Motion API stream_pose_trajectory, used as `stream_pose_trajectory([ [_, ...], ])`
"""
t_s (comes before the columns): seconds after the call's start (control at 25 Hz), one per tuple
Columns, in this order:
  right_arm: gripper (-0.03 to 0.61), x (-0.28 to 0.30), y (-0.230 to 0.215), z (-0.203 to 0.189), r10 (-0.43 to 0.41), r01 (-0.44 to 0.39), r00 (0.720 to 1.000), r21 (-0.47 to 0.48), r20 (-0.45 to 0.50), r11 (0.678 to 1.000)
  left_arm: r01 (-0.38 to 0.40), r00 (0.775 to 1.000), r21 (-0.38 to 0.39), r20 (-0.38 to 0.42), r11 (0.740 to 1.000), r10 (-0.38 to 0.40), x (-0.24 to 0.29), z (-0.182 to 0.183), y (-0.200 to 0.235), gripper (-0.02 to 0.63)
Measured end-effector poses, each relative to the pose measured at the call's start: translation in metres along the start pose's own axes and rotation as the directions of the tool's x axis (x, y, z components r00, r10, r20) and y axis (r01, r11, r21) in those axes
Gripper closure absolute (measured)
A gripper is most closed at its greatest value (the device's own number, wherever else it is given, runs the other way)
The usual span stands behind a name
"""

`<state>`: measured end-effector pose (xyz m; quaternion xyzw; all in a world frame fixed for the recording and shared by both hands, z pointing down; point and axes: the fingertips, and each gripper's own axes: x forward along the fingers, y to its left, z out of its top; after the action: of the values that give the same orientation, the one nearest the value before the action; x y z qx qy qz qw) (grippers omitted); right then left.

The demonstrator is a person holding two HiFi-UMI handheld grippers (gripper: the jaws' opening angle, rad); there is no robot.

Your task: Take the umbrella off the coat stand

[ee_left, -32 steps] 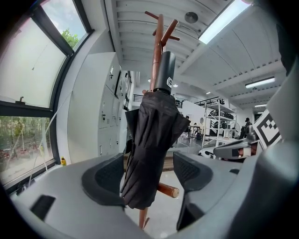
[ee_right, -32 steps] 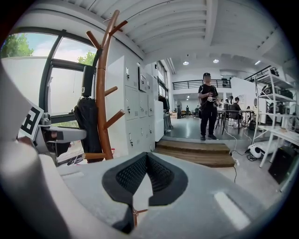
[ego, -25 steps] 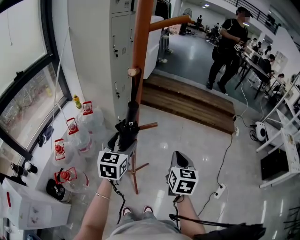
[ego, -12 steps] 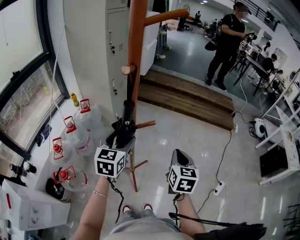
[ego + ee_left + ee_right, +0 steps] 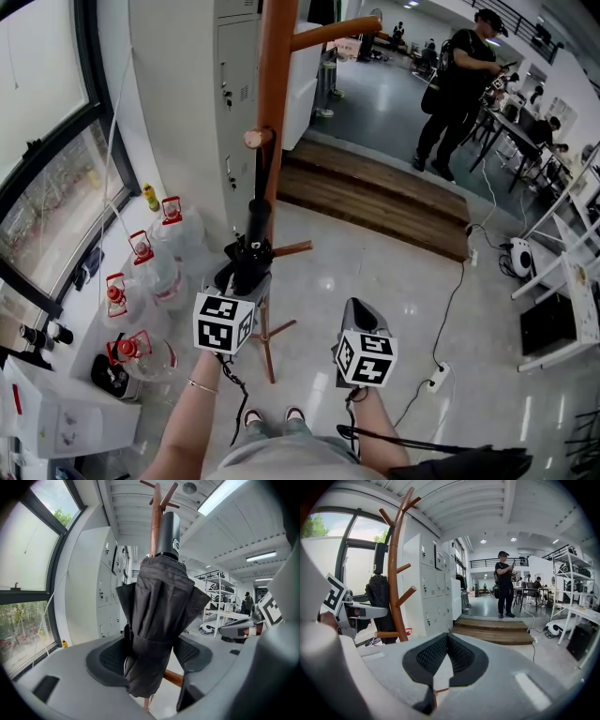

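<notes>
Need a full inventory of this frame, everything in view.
umbrella: 1, black, folded, centre, gripped low down
coat stand: 1, brown wood, just behind the umbrella
water jugs: 4, clear with red caps, by the window at left
lockers: 1 bank, pale grey, behind the coat stand
step: 1, wood, beyond the coat stand
person: 1, dark clothes, far right
power strip: 1, white, floor at right
left gripper: 1, grey, shut on the umbrella
right gripper: 1, grey, shut, empty

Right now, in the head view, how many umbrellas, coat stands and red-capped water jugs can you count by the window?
Umbrella: 1
Coat stand: 1
Red-capped water jugs: 4
Total: 6
</notes>
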<state>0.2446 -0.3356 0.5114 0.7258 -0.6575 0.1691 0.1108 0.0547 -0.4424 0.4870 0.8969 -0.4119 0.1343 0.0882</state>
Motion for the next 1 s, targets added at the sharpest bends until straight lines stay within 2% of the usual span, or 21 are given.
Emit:
stream_pose_trajectory([
  [0.56, 0.574, -0.005, -0.002, 0.004, -0.001, 0.0, 1.0, 0.007, 0.009, 1.0, -0.039, 0.999, 0.009, -0.002, 0.999, 0.039, -0.007, 0.002, 0.001, 0.35],
  [1.0, 0.574, -0.007, 0.001, 0.005, 0.014, -0.014, 1.0, 0.012, 0.016, 1.0, -0.063, 0.998, 0.03, 0.007, 0.998, 0.063, -0.019, 0.005, -0.003, 0.356],
])
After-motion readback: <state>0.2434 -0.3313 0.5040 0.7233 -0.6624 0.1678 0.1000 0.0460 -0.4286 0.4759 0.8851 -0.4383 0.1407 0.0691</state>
